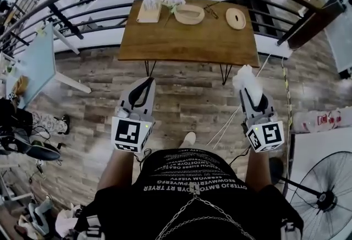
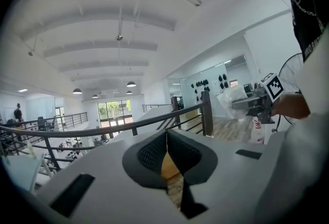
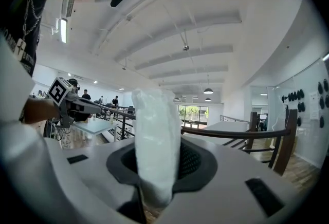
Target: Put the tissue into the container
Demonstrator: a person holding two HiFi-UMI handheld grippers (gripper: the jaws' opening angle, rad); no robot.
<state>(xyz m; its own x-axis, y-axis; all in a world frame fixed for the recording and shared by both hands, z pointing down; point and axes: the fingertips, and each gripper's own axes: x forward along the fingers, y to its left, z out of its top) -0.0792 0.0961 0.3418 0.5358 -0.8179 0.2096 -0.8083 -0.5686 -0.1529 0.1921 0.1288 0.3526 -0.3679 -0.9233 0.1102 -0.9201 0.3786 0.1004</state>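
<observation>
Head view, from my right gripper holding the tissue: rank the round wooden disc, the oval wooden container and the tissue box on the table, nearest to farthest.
1. Round wooden disc: right end of the table, nearest the right gripper.
2. Oval wooden container: back of the table, near its middle.
3. Tissue box: back left, farthest.

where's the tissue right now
The tissue is on the right of the head view, clamped in the right gripper and sticking up from its jaws, short of the wooden table.
</observation>
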